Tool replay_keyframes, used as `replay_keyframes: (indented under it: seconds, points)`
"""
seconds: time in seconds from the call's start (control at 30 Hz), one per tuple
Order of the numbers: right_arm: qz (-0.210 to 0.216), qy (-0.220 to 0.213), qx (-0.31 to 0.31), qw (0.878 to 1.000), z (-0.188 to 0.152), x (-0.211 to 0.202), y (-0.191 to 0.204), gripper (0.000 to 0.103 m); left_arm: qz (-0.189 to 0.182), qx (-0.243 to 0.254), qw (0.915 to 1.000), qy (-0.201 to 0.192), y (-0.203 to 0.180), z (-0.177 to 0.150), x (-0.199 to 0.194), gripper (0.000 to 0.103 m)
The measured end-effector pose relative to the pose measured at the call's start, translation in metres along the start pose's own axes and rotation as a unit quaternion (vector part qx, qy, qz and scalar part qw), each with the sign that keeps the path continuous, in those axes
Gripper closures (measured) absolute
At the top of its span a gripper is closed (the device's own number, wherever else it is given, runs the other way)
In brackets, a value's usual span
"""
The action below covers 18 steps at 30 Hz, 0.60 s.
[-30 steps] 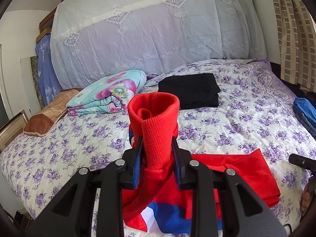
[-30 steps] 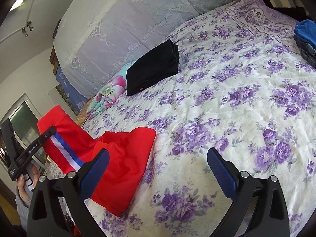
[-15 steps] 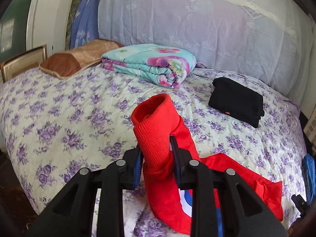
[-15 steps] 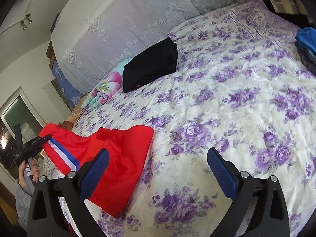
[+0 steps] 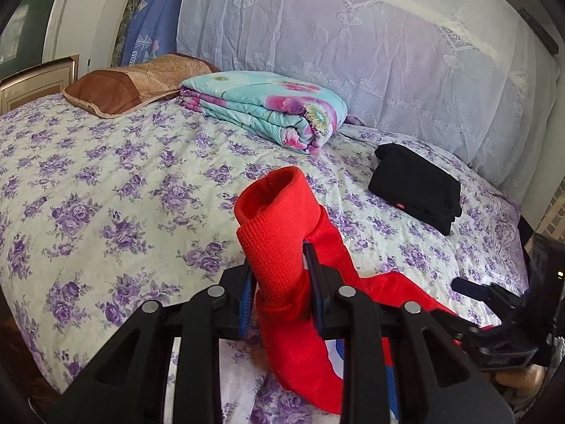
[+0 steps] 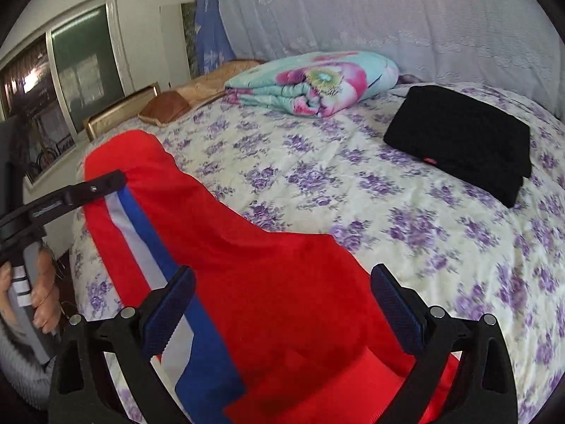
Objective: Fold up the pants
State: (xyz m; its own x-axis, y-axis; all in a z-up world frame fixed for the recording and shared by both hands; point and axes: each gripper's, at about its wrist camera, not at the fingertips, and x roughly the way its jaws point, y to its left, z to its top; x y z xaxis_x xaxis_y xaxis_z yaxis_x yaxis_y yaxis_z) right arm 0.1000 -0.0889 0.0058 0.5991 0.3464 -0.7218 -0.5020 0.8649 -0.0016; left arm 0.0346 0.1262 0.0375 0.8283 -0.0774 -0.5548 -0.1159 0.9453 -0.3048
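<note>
The red pants (image 6: 268, 282) with a white and blue side stripe lie stretched along the near edge of the bed. My left gripper (image 5: 280, 282) is shut on the ribbed red cuff (image 5: 275, 229) of one leg, which stands up above its jaws. It also shows at the left of the right wrist view (image 6: 106, 183), holding the leg end raised. My right gripper (image 6: 282, 304) is open, its jaws wide apart just above the pants' waist end, with nothing between them. It shows at the right edge of the left wrist view (image 5: 494, 304).
The bed has a purple-flowered sheet (image 5: 106, 183). A folded black garment (image 5: 416, 187) lies at the far right, a folded floral blanket (image 5: 268, 106) and a brown pillow (image 5: 130, 84) at the back. A lace-covered headboard (image 5: 353, 35) stands behind. A window (image 6: 53, 81) is at left.
My right gripper has swung left and down over the pants' waist end, still open. My left gripper has kept hold of the cuff and pulled the leg out to the left.
</note>
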Motion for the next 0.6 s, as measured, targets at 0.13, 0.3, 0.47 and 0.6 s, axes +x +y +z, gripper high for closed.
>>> replay_keyframes:
  seconds: [0.13,0.3,0.47,0.6]
  points:
    - [-0.051,0.047,-0.013,0.998,0.018,0.053,0.004,0.004,-0.014,-0.009,0.9999,0.004,0.008,-0.001,0.005,0.078]
    - [-0.066,0.072,0.013,0.995,0.032,0.084,-0.009,0.004,-0.020,-0.014,0.9996,0.010,0.015,-0.001,0.012,0.078]
    - [-0.058,0.027,-0.009,0.998,0.030,0.049,-0.001,0.004,-0.029,-0.034,0.9988,0.019,0.030,0.000,0.022,0.078]
    - [-0.076,0.064,-0.087,0.991,0.013,0.049,0.023,0.004,-0.032,-0.039,0.9986,0.017,0.035,-0.003,0.026,0.078]
